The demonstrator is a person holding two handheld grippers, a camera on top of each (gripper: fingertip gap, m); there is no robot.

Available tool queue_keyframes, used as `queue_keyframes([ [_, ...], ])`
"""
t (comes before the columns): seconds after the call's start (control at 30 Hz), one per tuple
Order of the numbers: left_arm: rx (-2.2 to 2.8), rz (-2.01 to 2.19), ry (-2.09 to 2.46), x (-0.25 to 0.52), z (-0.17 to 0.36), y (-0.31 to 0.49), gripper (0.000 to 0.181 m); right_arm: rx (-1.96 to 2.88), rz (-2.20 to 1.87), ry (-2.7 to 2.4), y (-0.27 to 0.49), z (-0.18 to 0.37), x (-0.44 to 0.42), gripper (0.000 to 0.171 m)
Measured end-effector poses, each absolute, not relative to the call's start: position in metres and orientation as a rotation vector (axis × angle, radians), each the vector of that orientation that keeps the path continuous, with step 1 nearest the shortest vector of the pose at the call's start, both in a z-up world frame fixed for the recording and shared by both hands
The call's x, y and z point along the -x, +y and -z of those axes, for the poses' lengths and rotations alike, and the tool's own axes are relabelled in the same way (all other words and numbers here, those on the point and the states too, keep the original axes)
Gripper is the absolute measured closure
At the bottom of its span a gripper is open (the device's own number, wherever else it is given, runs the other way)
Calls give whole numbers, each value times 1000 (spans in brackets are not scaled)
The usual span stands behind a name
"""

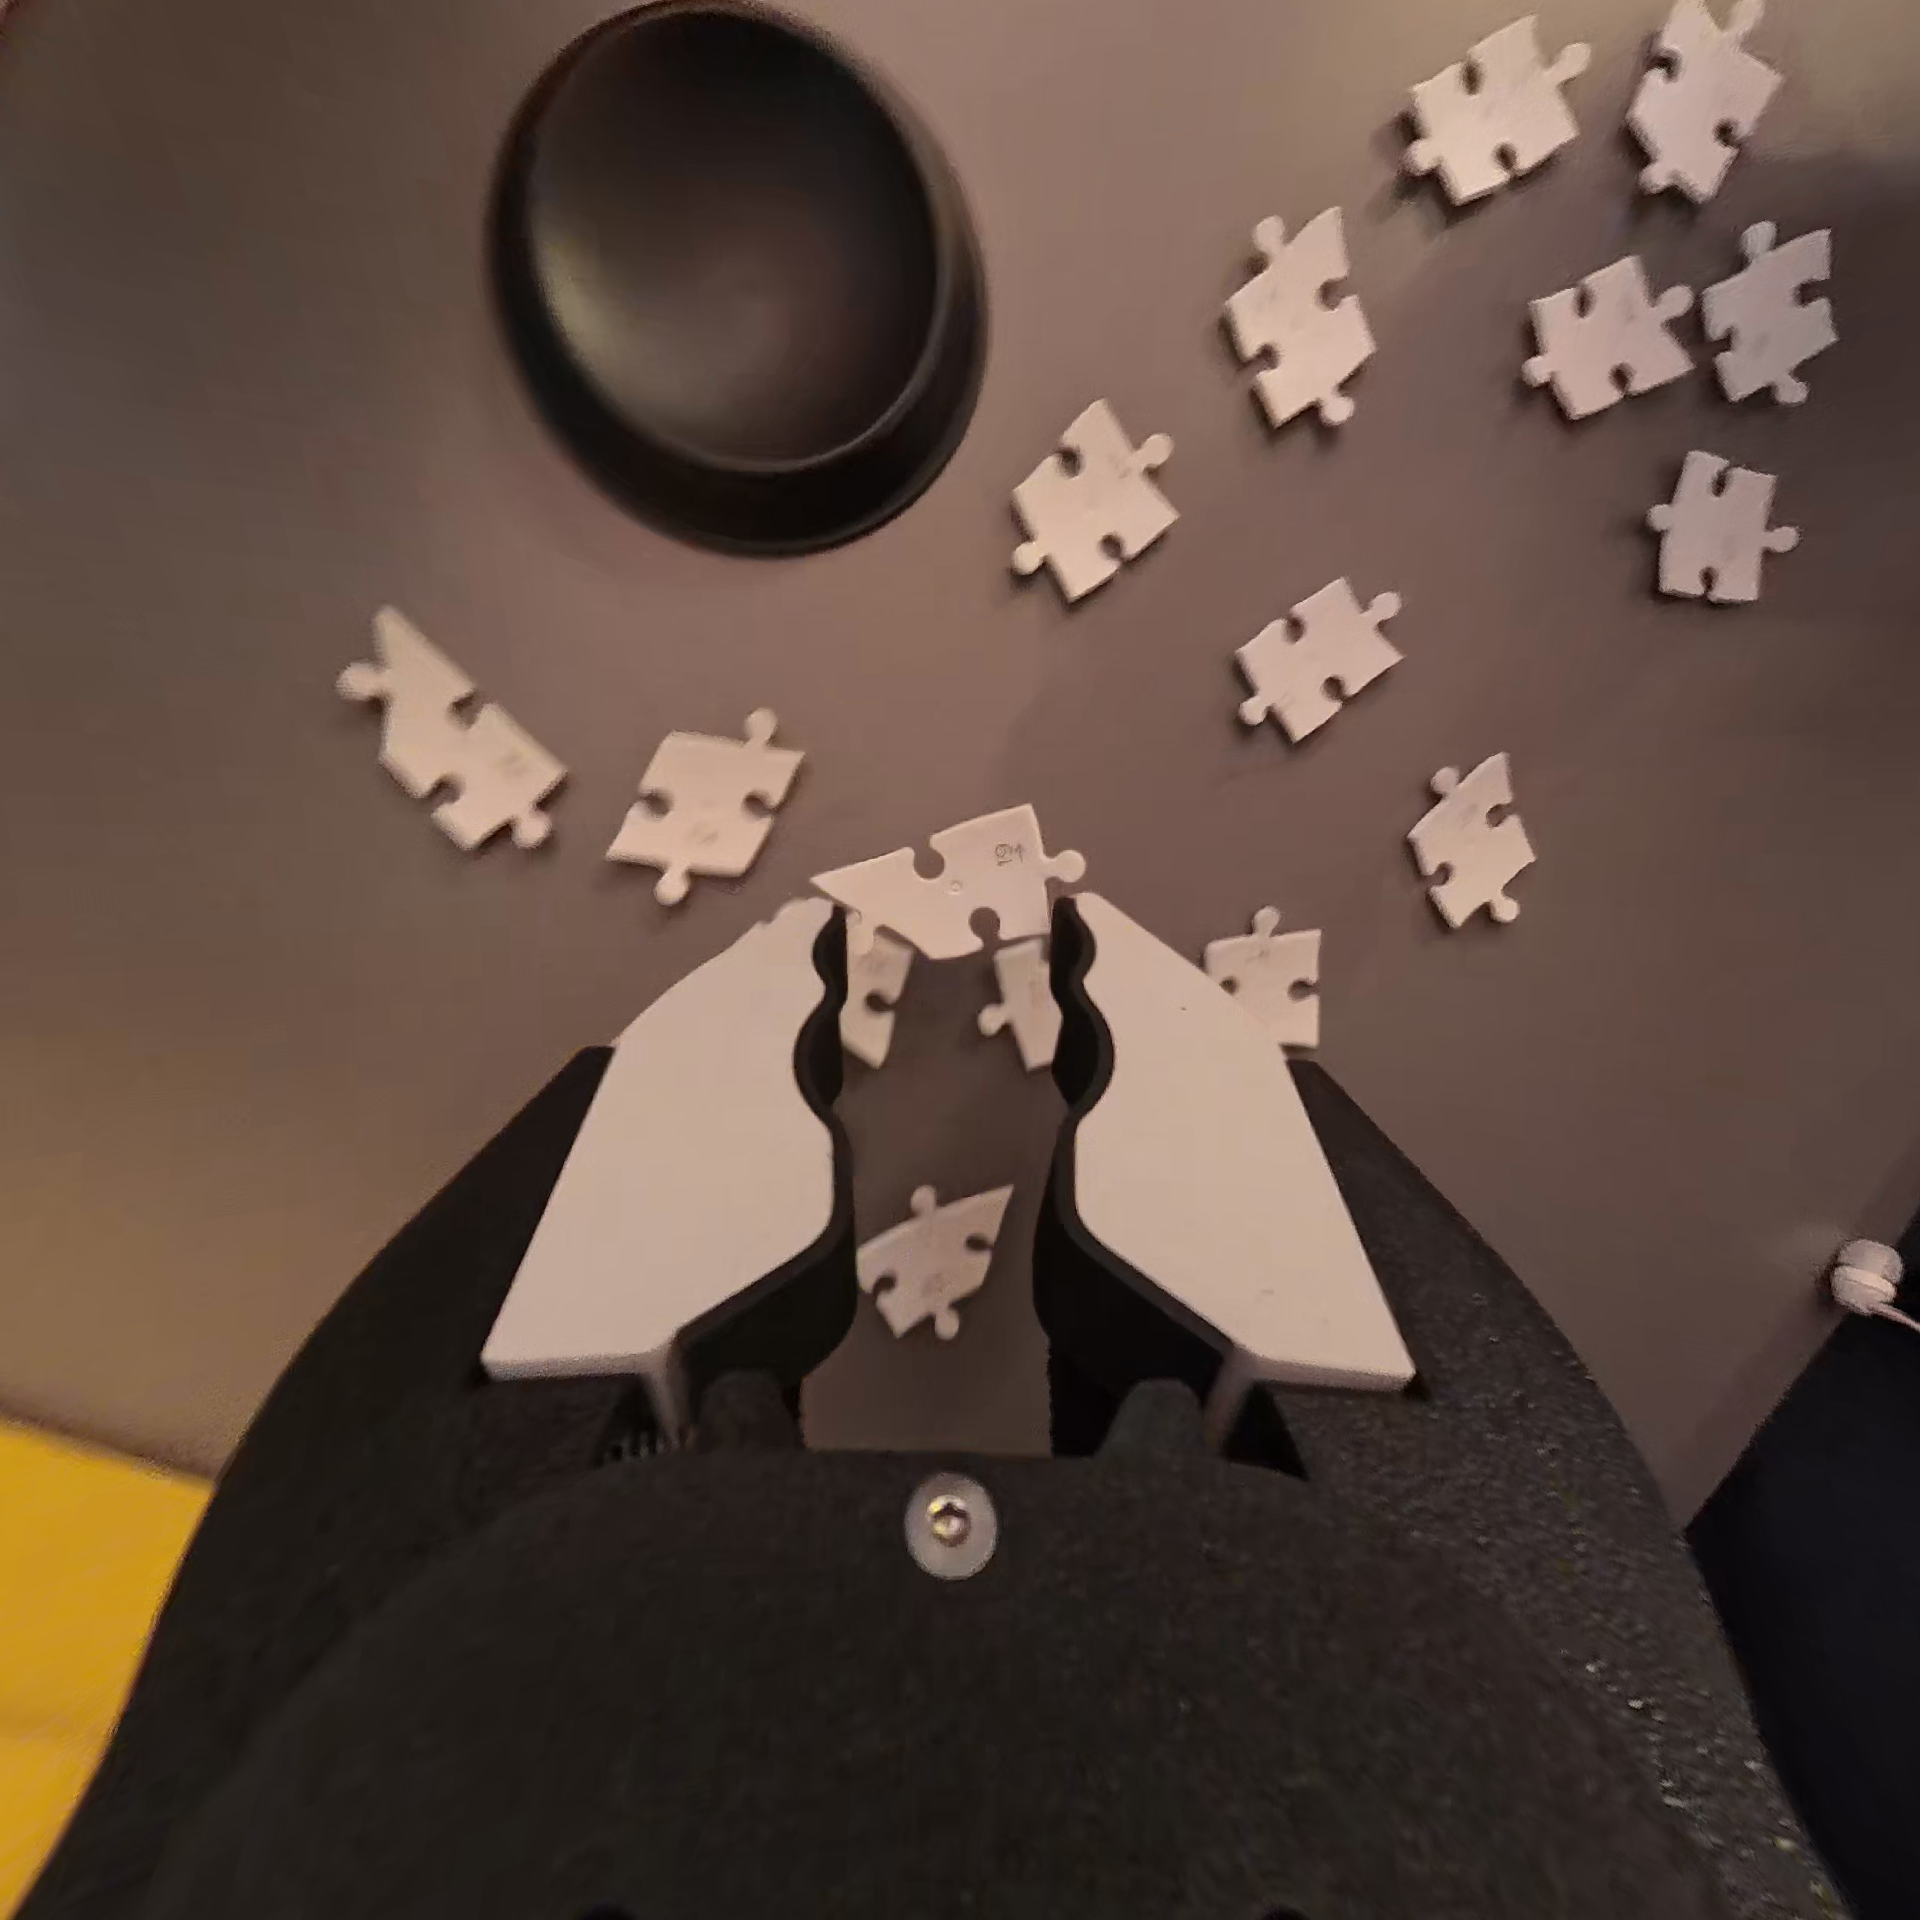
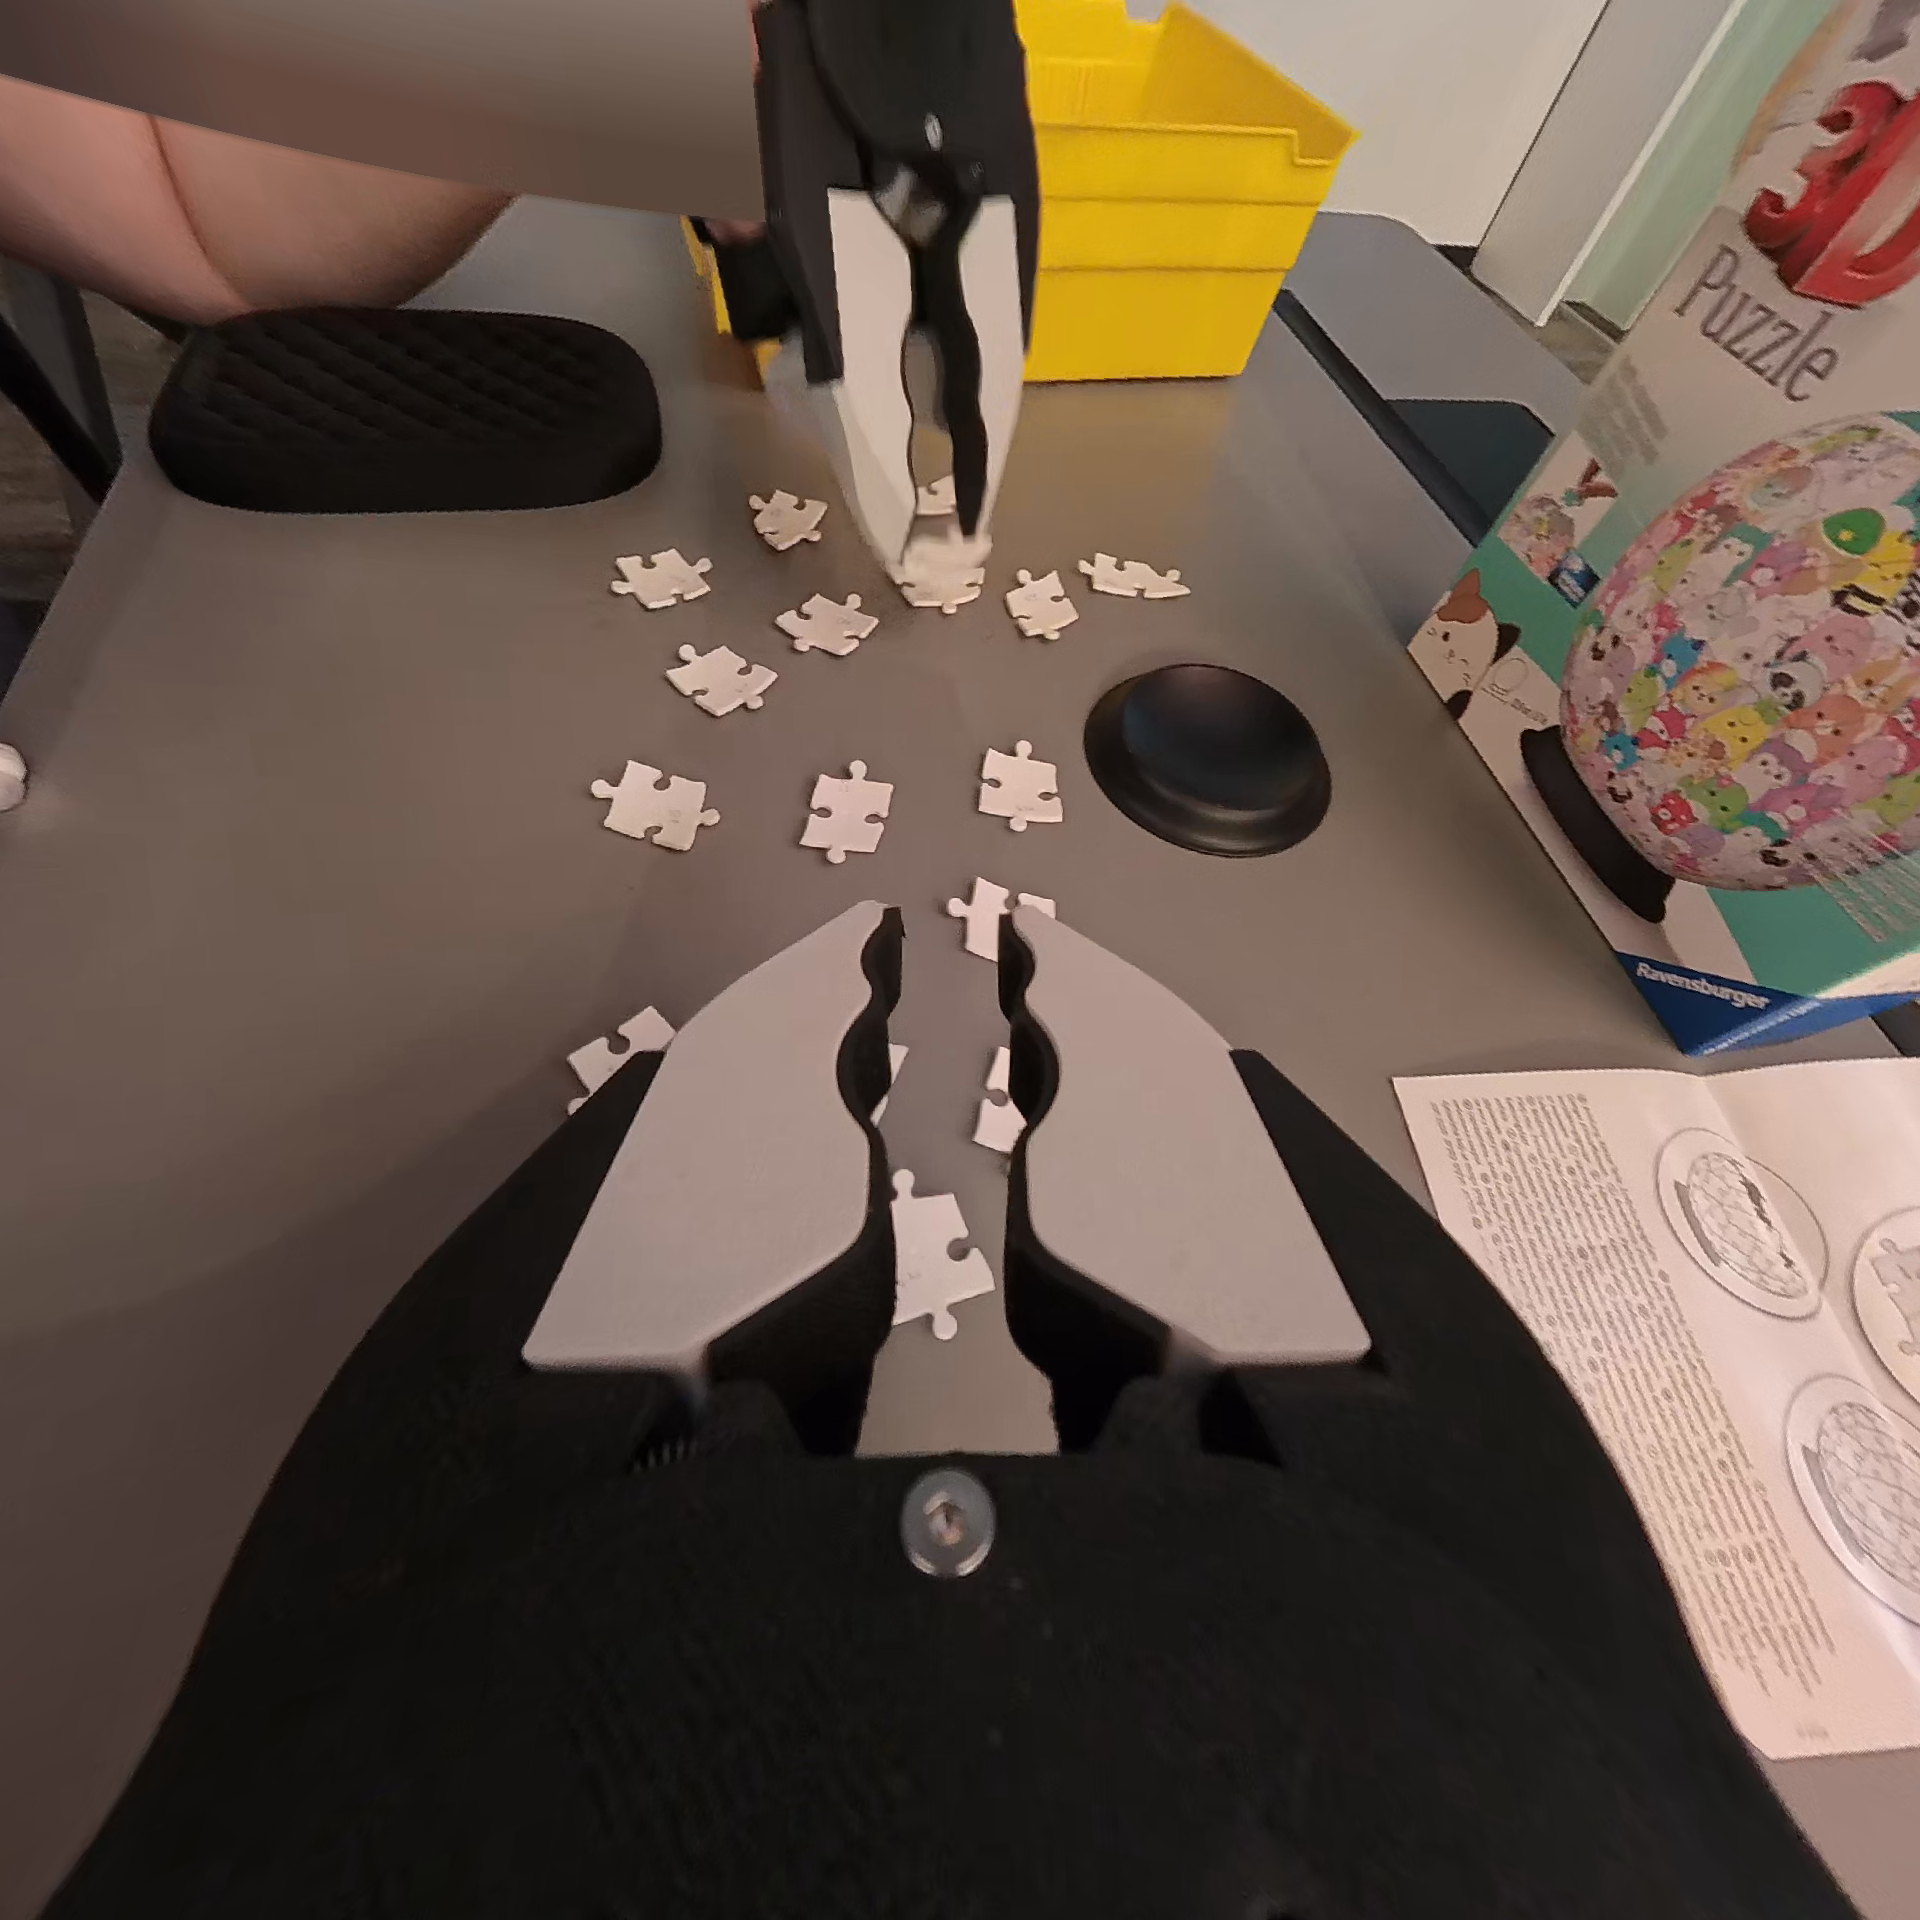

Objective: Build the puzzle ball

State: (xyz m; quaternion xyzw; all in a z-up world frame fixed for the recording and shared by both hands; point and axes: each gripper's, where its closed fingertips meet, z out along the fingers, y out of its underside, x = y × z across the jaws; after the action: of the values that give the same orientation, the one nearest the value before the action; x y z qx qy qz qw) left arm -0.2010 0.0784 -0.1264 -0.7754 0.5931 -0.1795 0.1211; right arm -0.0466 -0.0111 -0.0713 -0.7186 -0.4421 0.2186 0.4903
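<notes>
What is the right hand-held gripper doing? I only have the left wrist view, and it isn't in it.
Observer: The right hand-held gripper is open and empty. It is above loose white pieces on the grey table.
Operator: Is there anything on the table to guide the build?
Observer: Yes, an unfolded instruction sheet lies flat at the right of the right wrist view.
Operator: And the box?
Observer: The puzzle box sits beyond the sheet, close to the black stand.
</notes>
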Motion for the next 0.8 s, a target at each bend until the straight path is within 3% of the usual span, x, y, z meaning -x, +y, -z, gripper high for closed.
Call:
queue_keyframes([
  [0.23,1881,275,1933,175,144,72,144,1744,-528,-1109,-14,73,53,153],
  [0.5,1922,293,1945,180,151,74,140,1745,-523,-1104,-14,72,51,152],
  [0.6,1909,271,1853,190,119,89,139,1740,-527,-1096,-14,71,50,152],
  [0.8,1859,315,1439,259,-8,139,131,1732,-534,-1083,-13,70,49,152],
])
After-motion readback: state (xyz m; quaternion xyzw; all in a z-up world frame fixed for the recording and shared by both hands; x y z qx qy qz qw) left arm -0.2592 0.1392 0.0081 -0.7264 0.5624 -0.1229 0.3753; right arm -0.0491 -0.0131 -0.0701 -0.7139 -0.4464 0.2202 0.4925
